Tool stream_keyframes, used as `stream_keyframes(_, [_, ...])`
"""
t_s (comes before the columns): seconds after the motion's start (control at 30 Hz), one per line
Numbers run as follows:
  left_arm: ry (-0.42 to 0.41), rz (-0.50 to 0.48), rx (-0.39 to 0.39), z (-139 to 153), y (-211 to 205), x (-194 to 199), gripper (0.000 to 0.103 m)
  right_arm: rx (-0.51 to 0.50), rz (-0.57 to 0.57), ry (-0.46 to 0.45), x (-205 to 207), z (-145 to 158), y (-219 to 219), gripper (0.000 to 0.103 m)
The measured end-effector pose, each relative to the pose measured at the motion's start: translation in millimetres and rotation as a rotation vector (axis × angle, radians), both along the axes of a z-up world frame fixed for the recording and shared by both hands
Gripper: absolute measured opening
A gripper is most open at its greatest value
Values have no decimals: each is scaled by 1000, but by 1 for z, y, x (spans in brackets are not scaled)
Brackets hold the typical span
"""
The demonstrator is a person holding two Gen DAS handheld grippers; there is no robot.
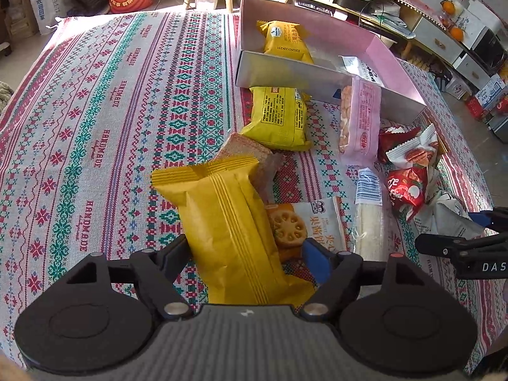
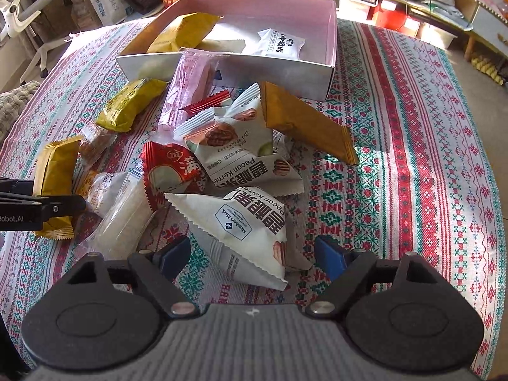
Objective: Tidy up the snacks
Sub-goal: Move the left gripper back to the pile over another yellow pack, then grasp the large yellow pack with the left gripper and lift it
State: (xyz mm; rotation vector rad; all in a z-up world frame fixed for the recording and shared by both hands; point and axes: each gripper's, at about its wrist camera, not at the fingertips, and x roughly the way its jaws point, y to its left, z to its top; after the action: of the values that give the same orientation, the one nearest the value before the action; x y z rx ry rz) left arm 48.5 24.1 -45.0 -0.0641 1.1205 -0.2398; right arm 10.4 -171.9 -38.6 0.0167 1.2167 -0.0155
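Mustard-yellow wrapper fills the left claw [image 1: 246, 254]: the long yellow packet [image 1: 228, 222] lies between its fingers, though whether they already pinch it cannot be told. The right claw [image 2: 252, 254] stands released around a white pecan packet [image 2: 241, 225], fingers clear of it. Both sit in the loose pile on the patterned counter [image 1: 95, 127]. The pick-up step looks in hand; next, each claw must clench, lift, and carry to the pink box [image 2: 331, 31] beyond.
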Motion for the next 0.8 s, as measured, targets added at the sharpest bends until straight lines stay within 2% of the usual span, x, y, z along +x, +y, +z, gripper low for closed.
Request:
stream_keyframes(0.17, [0, -17, 0, 1, -2, 1, 63, -34, 30, 0, -1, -2, 6, 65])
stream_keyframes(0.27, [-8, -27, 18, 2, -3, 1, 55, -55, 42, -8, -2, -1, 9, 62])
stream_keyframes(0.53, [-15, -52, 35, 4, -6, 1, 51, -52, 44, -15, -2, 1, 9, 57])
stream_keyframes(0.8, [-73, -131, 97, 11, -20, -6, 49, -115, 112, -33, -3, -1, 18, 56])
